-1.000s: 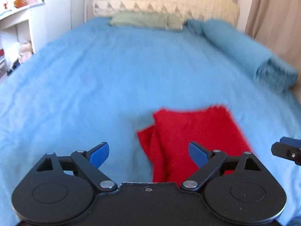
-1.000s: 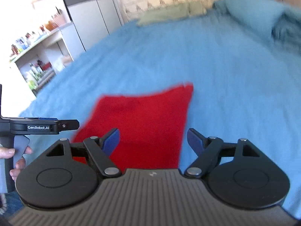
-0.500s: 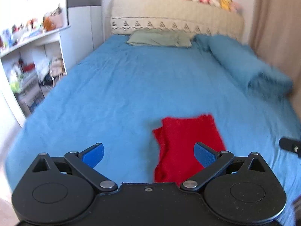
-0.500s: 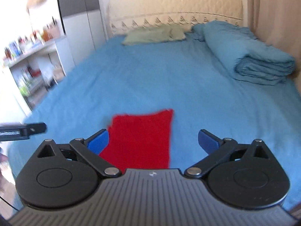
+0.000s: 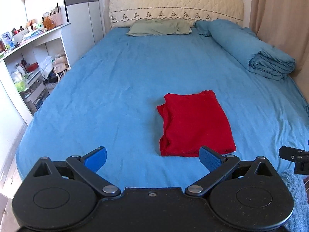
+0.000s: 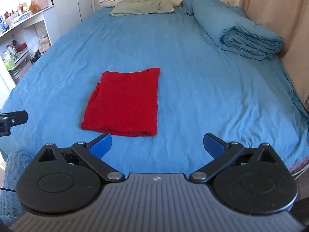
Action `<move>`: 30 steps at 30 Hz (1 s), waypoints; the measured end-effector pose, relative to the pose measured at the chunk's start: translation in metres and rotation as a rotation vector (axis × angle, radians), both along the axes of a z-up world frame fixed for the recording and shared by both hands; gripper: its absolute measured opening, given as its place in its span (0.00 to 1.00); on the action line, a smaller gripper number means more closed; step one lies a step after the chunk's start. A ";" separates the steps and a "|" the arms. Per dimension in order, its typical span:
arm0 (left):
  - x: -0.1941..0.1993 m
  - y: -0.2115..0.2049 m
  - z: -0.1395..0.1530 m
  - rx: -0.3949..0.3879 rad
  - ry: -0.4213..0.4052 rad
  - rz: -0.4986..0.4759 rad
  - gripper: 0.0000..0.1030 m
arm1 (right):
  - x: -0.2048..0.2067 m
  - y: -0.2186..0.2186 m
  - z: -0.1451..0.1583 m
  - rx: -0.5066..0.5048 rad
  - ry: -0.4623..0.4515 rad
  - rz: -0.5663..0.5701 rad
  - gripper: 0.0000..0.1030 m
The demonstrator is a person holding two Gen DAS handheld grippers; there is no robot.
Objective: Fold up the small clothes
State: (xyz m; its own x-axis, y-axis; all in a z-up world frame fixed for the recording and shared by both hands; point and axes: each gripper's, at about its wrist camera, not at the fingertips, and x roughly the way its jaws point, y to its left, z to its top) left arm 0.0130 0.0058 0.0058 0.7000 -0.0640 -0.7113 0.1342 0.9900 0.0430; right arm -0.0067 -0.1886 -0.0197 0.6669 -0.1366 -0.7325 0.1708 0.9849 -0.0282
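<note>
Blue bed sheet bears folded red garment; shelves alongside; both grippers' jaws apart.

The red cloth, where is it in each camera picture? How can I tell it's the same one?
Left wrist view: the folded red cloth lies flat on the blue bed, right of centre, just beyond the open left tool.
Right wrist view: it lies left of centre, beyond the open right tool.
Shared landmark: the green pillow by the headboard.
</note>
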 end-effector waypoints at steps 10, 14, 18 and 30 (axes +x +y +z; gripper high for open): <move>-0.008 0.000 0.001 -0.023 -0.029 -0.012 1.00 | -0.006 0.002 0.005 0.005 -0.019 -0.009 1.00; -0.009 -0.003 -0.001 -0.013 -0.030 -0.014 1.00 | -0.008 0.000 0.004 0.022 -0.016 -0.016 1.00; -0.010 -0.002 0.000 -0.015 -0.034 -0.019 1.00 | -0.010 -0.002 0.006 0.025 -0.018 -0.013 1.00; -0.013 -0.005 -0.001 0.002 -0.043 -0.023 1.00 | -0.013 0.000 0.006 0.030 -0.022 -0.014 1.00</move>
